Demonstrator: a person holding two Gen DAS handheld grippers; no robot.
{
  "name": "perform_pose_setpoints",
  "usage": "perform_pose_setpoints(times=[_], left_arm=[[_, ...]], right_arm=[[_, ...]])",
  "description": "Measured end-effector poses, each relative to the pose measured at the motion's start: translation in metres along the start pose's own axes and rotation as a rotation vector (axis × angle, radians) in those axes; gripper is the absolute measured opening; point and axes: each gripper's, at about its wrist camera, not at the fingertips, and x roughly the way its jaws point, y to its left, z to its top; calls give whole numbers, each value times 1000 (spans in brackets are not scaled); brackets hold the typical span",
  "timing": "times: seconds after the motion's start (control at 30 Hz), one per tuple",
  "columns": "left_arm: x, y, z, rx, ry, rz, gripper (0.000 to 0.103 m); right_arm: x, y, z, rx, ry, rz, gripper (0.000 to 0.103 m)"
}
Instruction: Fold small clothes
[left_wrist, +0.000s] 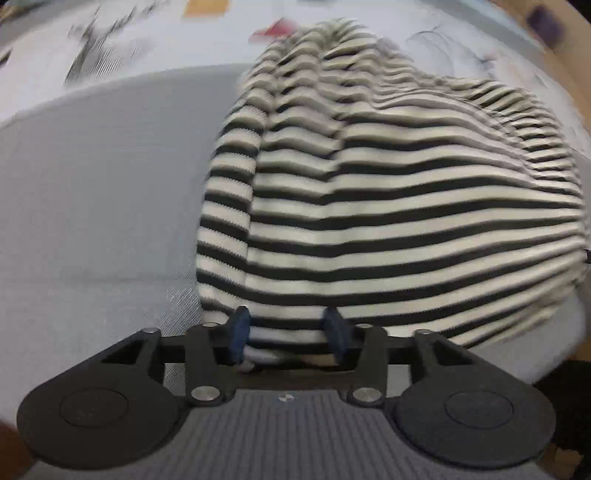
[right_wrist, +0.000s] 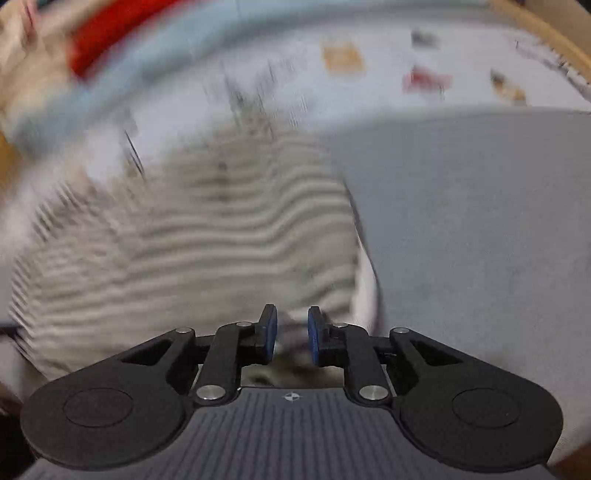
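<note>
A small black-and-cream striped garment (left_wrist: 388, 206) lies bunched on a grey mat (left_wrist: 92, 203). My left gripper (left_wrist: 290, 332) sits at its near edge, and the hem fills the gap between the blue pads (left_wrist: 238, 328). In the right wrist view the same garment (right_wrist: 192, 251) is blurred and spreads to the left. My right gripper (right_wrist: 291, 334) has a fold of its near edge between the pads (right_wrist: 271, 332), which stand a little apart. Both views are motion-blurred.
The grey mat (right_wrist: 480, 240) lies on a pale printed cloth (right_wrist: 369, 85). A red cloth (right_wrist: 110, 26) lies at the far left of the right wrist view. A wooden rim (right_wrist: 546, 29) curves along the far right. The mat's near right edge (left_wrist: 546, 354) drops off.
</note>
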Motion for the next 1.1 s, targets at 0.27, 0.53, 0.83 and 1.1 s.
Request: perform_pose_setpoints(times=[0.27,0.53,0.83,1.1], left_arm=[[-59,13,39,-210,-390,-113,52],[-30,-1,95,-122,-495,-8,49],[25,11,128,-61,-407,-70,49],[15,38,135,-196,-505,6,4]], right_arm=[[-27,4,15,49,-190,22,22],[-6,46,37,-80,-236,87,22],[16,79,49,-182,-199,87,23],[21,88,58,-186,-215,93,23]])
